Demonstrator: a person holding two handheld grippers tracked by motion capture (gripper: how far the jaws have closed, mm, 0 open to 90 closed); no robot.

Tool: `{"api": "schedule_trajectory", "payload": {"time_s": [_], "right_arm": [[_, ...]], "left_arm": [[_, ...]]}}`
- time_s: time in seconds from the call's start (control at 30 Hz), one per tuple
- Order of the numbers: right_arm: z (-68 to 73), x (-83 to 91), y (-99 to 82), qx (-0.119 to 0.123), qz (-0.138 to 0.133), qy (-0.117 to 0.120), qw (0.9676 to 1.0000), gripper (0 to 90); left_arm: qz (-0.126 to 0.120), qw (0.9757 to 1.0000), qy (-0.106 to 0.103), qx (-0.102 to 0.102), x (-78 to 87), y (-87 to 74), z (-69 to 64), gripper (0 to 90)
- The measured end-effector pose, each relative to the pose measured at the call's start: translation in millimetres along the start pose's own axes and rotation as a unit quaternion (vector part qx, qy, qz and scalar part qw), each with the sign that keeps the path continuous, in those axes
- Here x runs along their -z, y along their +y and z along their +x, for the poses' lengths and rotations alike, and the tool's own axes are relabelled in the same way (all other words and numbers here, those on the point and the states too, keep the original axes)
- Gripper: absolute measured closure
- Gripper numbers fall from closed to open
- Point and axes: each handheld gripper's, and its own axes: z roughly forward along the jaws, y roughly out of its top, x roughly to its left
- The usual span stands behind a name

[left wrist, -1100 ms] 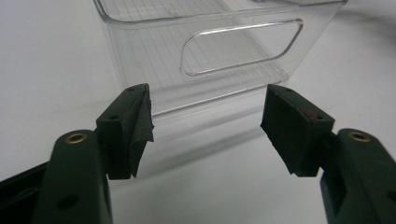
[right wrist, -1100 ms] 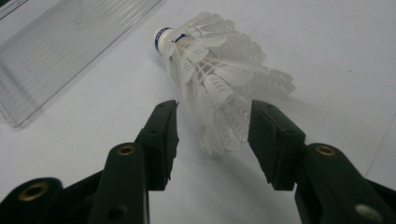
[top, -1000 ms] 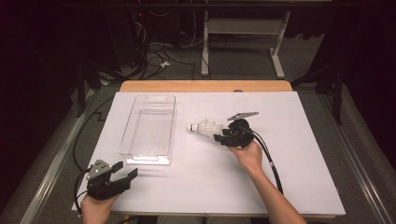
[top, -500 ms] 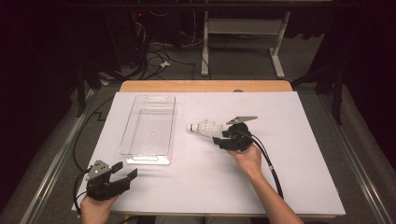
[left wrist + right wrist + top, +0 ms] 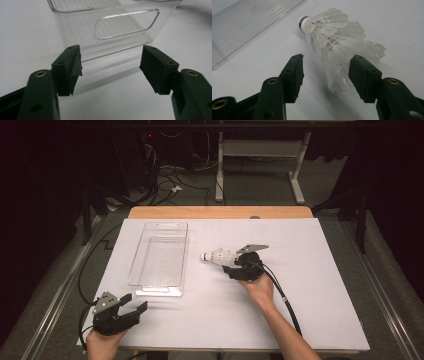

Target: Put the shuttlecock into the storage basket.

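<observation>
Your right gripper (image 5: 325, 75) sits with jaws apart around the skirt of the white plastic feathered shuttlecock (image 5: 337, 42), lying on the white table (image 5: 310, 270) beside the clear ribbed plastic bin (image 5: 160, 255). Your left gripper (image 5: 110, 67) waits agape, clear of the grab.

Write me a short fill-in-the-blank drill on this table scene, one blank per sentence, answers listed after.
1. The right gripper has its jaws open around the skirt of a white ____.
2. The shuttlecock lies on its side with its cork tip pointing toward the clear plastic ____.
3. The bin holds ____.
4. The left gripper, jaws ____, grips nothing.

Answers: shuttlecock; bin; nothing; open
</observation>
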Motion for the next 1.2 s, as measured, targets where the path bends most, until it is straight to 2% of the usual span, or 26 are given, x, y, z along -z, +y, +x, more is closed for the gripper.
{"api": "schedule_trajectory", "payload": {"time_s": [0.6, 1.2], "right_arm": [[6.2, -17.0, 11.5, -0.004, 0.005, 0.004, 1.0, 49.4], [8.4, -28.4, 19.8, -0.009, 0.022, 0.007, 0.9997, 60.0]], "left_arm": [[0.003, 1.0, 0.001, -0.001, -0.4, 0.2, 0.1, 34.2], [0.003, 1.0, 0.001, -0.001, -0.5, 0.2, 0.2, 34.2]]}}
